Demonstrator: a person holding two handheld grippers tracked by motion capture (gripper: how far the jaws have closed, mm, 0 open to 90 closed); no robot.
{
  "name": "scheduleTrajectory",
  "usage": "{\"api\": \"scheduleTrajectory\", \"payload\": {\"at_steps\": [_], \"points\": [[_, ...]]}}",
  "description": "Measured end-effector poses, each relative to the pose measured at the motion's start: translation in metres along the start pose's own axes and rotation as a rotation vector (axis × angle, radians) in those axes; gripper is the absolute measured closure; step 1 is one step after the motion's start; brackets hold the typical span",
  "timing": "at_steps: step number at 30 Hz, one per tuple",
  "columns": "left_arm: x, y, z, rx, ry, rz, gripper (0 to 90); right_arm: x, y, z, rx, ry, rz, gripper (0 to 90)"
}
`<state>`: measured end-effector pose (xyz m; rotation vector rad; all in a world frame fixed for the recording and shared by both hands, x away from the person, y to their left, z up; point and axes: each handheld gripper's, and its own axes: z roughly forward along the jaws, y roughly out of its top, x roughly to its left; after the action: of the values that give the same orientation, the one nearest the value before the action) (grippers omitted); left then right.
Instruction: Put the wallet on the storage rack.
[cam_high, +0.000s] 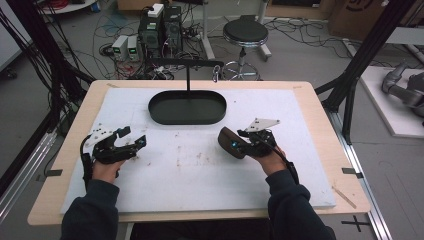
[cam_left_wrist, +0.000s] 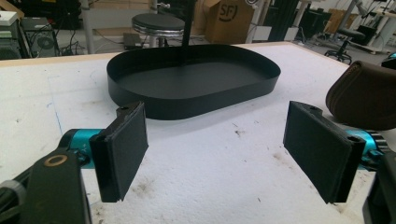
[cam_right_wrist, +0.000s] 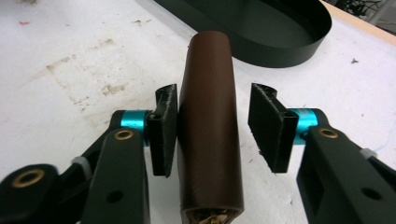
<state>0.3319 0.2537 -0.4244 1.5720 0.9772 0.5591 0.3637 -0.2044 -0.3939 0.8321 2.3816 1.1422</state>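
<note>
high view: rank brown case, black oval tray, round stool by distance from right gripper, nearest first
1. brown case: between the jaws of the right gripper, on its left side.
2. black oval tray: farther up the table, left of that gripper.
3. round stool: on the floor beyond the table's far edge.

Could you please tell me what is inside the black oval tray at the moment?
The black oval tray holds nothing on the floor that shows. A thin black post rises at its far side. The near wall hides a strip of floor behind it.

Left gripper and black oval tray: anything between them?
Nothing. The left gripper view shows bare, stained white board from the left gripper up to the black oval tray.
</note>
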Motion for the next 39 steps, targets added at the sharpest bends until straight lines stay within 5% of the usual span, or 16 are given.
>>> {"api": "scheduleTrajectory", "payload": {"at_steps": [11,17,20,21,23,26,39], "points": [[-0.001,0.0,0.0,0.0,-0.002,-0.001,21.8,0.004,-0.005,0.002,-0.006,0.009,0.023,37.0],[0.0,0.0,0.0,0.001,-0.003,0.001,21.8,0.006,-0.011,0.019,0.083,0.07,0.044,32.3],[0.0,0.0,0.0,-0.004,-0.004,0.002,21.8,0.006,-0.01,0.021,0.089,0.075,0.039,39.4],[0.0,0.0,0.0,-0.005,-0.006,0.003,21.8,0.007,-0.006,0.019,0.063,0.065,0.02,52.6],[0.0,0.0,0.0,-0.006,-0.007,0.004,21.8,0.006,-0.003,0.017,0.059,0.067,0.018,62.2],[0.0,0.001,0.0,-0.006,-0.009,0.01,21.8,0.004,0.004,0.018,0.08,0.076,0.029,64.1],[0.0,0.002,-0.001,-0.019,-0.005,0.036,21.8,-0.019,0.055,0.039,-0.044,0.104,0.142,64.2]]}}
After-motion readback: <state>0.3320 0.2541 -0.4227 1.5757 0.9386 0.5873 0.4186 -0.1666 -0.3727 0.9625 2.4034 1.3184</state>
